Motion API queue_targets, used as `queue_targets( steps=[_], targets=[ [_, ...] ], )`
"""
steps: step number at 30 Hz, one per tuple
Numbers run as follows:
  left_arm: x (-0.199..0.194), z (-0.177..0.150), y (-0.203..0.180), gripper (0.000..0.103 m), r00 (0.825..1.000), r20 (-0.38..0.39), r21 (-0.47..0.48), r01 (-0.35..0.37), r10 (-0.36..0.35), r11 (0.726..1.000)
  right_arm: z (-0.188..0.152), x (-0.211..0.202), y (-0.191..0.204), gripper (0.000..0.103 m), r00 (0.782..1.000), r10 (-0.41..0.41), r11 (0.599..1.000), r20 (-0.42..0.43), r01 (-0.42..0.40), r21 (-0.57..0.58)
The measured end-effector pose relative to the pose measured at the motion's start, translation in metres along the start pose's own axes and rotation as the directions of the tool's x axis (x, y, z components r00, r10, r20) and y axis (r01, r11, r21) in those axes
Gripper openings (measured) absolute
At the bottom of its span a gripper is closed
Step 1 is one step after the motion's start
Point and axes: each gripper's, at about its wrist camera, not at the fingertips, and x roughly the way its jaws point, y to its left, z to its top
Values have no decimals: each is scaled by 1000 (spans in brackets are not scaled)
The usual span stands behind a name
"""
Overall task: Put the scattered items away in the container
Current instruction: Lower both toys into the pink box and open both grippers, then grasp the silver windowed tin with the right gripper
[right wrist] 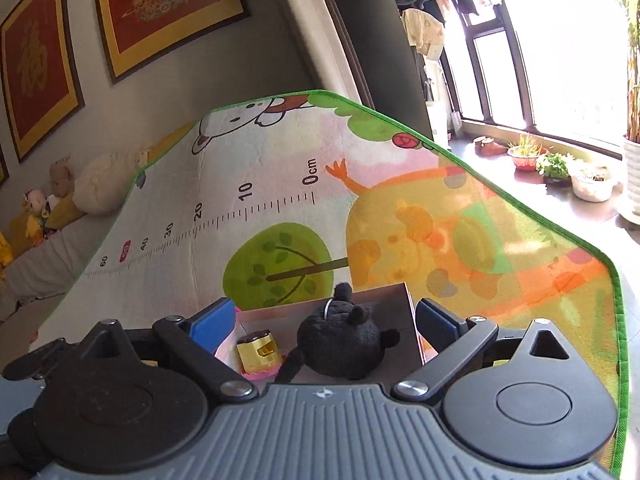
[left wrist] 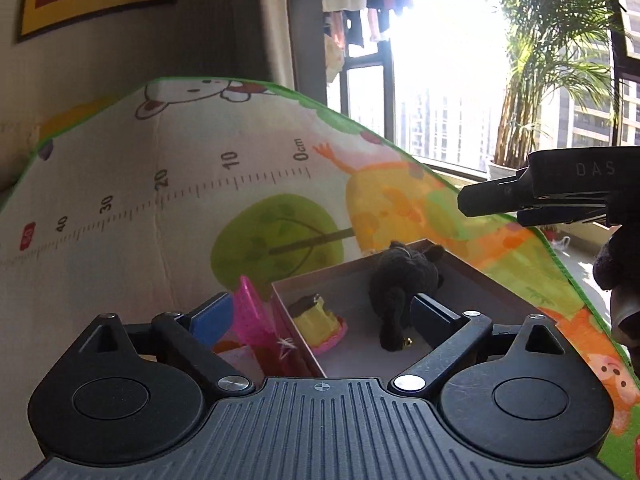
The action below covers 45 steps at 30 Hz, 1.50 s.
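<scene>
Box point(left wrist: 472, 276): open cardboard container on the play mat point(left wrist: 160, 208), its near corner just ahead of the left tool.
Black plush toy point(left wrist: 400, 284): inside the box, leaning toward its far wall; in the right wrist view it lies near the front of the box point(right wrist: 344, 344).
Yellow toy block point(left wrist: 316, 316): also inside the box, on a pink base, beside the left wall and left of the plush toy.
Pink comb-like piece point(left wrist: 252, 316): outside the box, just beside its left wall, standing tilted on the mat.
Left tool point(left wrist: 320, 320): jaws wide apart, nothing between the pads; the box's left wall runs between the two fingers.
Right tool point(right wrist: 324, 320): jaws wide apart, gripping nothing; the box and both toys sit in the gap ahead of it. From the left wrist view it shows at the right edge point(left wrist: 560, 188), above the mat.
Mat: cartoon print with a ruler scale, a green tree and a green border.
Background: framed pictures point(right wrist: 160, 12) on the wall, window with potted plants point(right wrist: 556, 164).
</scene>
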Motion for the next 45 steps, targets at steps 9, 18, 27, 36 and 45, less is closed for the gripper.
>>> queue_targets(
  steps=[9,18,27,36,45],
  targets=[
    [-71,-74,32,103,990,-53,10,-128,128,992,-49,-36,86,97,1000,23,937,17,-16,-350],
    [-79,-123,71,103,972,-147,-160,-207,184,965,-66,-59,141,95,997,70,856,24,-48,-516],
    [-83,-130,75,103,978,-157,-201,-166,135,966,-96,-6,186,52,966,95,819,-239,-212,-534],
    [-79,-131,71,103,972,-186,-189,-179,144,965,-107,74,217,83,944,-12,873,-329,-150,-465],
    [-79,-131,72,103,973,-186,-199,-175,138,964,-125,90,223,67,928,-48,823,-371,-174,-541]
  ],
)
